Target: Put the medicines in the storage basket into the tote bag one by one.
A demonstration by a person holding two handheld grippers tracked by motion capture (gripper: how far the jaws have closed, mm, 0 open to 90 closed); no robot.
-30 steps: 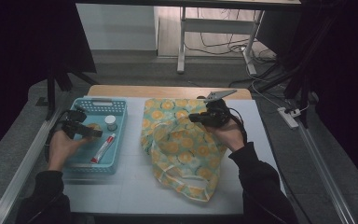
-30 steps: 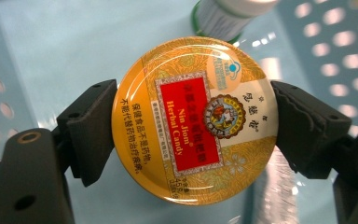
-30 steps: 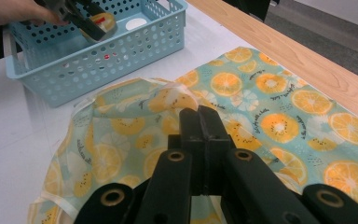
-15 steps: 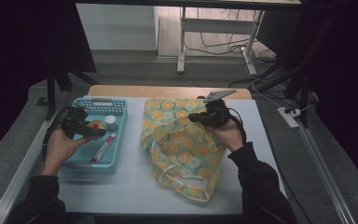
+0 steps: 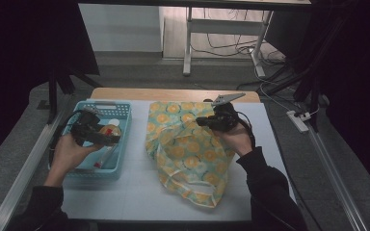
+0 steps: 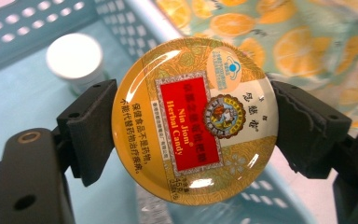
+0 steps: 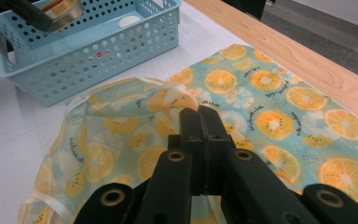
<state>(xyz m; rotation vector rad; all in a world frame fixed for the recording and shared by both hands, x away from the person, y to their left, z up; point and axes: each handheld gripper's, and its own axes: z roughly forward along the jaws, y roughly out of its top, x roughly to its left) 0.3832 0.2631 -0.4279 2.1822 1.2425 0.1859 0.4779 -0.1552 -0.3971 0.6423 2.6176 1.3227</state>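
Glossy round candy tin (image 6: 193, 122) clamped in left tool (image 6: 193, 135); right tool (image 7: 208, 122) pinches thin orange-print bag (image 7: 270, 116).

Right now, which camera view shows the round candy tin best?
The left gripper view: the candy tin is close, its label readable, clamped between the left gripper jaws. In the high view the tin is small, over the blue basket. In the right gripper view its side shows at the top edge.

Glossy metal candy tin (image 6: 193, 123), perforated plastic basket (image 7: 98, 51), thin printed bag (image 7: 270, 112), matt table (image 5: 139, 192).
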